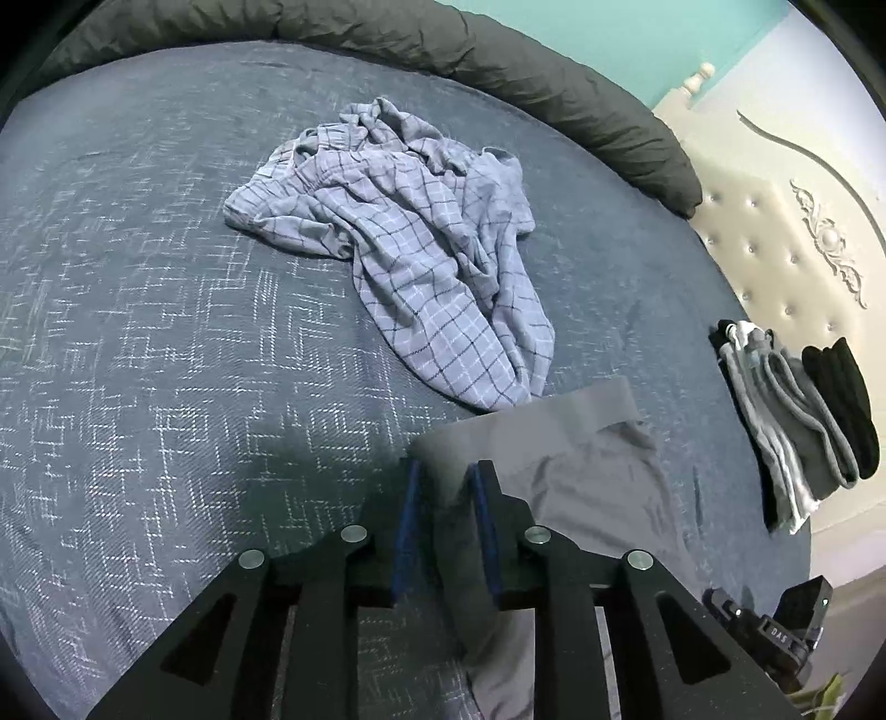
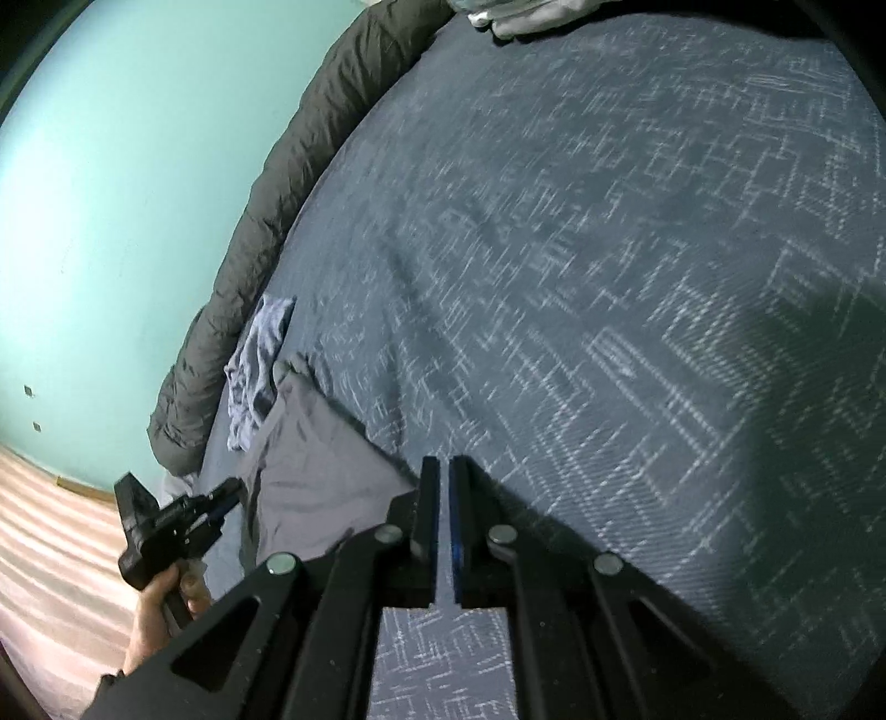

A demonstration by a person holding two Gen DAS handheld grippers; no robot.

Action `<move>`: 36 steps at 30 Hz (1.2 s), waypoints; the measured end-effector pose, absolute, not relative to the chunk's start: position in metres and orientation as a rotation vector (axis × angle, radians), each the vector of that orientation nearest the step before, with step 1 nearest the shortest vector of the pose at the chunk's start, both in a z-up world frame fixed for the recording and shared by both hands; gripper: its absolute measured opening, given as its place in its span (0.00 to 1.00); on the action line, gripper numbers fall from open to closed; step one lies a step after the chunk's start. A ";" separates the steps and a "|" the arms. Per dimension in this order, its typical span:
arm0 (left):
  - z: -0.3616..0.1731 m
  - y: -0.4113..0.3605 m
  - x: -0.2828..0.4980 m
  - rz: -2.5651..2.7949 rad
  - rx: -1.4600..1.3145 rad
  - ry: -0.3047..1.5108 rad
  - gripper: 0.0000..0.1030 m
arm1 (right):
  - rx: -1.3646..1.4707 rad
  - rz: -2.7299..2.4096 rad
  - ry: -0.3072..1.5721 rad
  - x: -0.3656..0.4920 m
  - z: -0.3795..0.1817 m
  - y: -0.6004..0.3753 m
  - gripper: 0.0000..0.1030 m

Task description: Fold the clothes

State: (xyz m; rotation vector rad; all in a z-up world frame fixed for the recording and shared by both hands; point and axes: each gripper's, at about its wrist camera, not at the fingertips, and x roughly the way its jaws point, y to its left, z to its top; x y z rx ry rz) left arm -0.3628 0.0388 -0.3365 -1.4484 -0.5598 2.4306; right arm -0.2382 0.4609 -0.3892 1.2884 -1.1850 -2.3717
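Pinching grey garment (image 1: 587,476) (hem hidden), left gripper (image 1: 446,476), right gripper (image 2: 444,476) blurred.

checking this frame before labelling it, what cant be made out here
- Left wrist view: the left gripper covers the near part of the grey garment.
- Same view: which items make up the folded pile is too small to tell.
- Right wrist view: the bedspread is motion-blurred; white cloth cut off by the top edge.

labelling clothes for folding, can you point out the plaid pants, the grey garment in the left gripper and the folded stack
plaid pants (image 1: 421,260): left wrist view, on the crumpled leg fabric.
grey garment (image 1: 587,476): left wrist view, on its flat body below the waistband.
folded stack (image 1: 797,421): left wrist view, on the grey layers near the headboard.
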 end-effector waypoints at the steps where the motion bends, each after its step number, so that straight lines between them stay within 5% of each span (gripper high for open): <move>1: -0.337 0.038 -0.362 2.428 -1.447 -0.561 0.22 | 1.282 -2.374 -1.181 -0.239 -0.388 0.460 0.12; 4: -0.337 0.037 -0.358 2.419 -1.445 -0.564 0.27 | 1.261 -2.383 -1.170 -0.241 -0.384 0.459 0.24; 18: -0.344 0.029 -0.353 2.397 -1.436 -0.608 0.30 | 1.236 -2.354 -1.157 -0.259 -0.379 0.453 0.33; 36: -0.357 0.038 -0.362 2.367 -1.429 -0.703 0.30 | 1.236 -2.166 -0.846 -0.329 -0.344 0.401 0.50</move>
